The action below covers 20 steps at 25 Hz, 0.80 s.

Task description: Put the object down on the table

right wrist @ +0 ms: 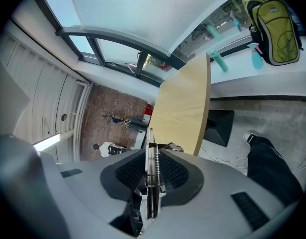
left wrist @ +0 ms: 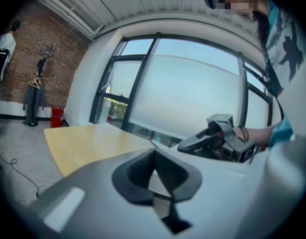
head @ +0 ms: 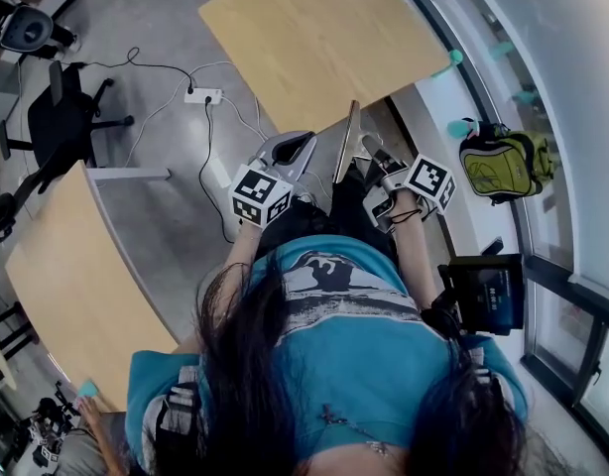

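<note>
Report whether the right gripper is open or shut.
Shut on a thin board: pads of the right gripper press both its faces.

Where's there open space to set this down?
The wooden table ahead is bare across its visible top, bordered by the window ledge on the right and the power strip on the left. The table at left is mostly bare too. The ledge is crowded: backpack, teal bottles.

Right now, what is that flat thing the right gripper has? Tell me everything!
A thin flat board with a metal spring clip, like a clipboard. It stands on edge, up in the air, not yet on the table. The right gripper is clamped on its clip end.
</note>
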### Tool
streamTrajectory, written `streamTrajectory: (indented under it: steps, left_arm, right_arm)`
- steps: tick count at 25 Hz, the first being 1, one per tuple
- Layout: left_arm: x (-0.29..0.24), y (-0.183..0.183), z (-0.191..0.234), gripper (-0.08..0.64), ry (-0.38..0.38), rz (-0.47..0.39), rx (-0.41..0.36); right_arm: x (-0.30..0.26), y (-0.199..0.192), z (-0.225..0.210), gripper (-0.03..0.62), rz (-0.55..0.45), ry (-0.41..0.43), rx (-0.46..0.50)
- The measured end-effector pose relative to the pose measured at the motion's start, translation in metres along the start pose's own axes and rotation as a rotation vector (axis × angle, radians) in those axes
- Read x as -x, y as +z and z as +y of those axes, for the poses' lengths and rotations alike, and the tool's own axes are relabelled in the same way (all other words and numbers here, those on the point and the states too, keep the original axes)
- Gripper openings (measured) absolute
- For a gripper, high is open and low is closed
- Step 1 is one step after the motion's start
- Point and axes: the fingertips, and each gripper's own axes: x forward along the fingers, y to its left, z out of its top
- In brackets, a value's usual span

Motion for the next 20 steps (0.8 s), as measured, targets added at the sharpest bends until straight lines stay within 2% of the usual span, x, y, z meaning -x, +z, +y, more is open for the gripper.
streamTrajectory:
  steps: [5,11,20]
  left_arm:
    - [-0.007,0.003,0.009,0.002,0.031,-0.009,-0.011]
    - [-0.052,0.019,0.052,0.002,0.089,0.011,0.016]
    - [-0.121,0.041,0.079,0.002,0.147,0.005,0.032]
  right_arm:
    - [-0.014,0.012,0.0,0.087,0.018,0.022,0.01]
    - [-0.064,0.063,0.003,0.087,0.086,0.02,0.012]
    - [-0.117,0.134,0.006,0.088,0.184,0.033,0.051]
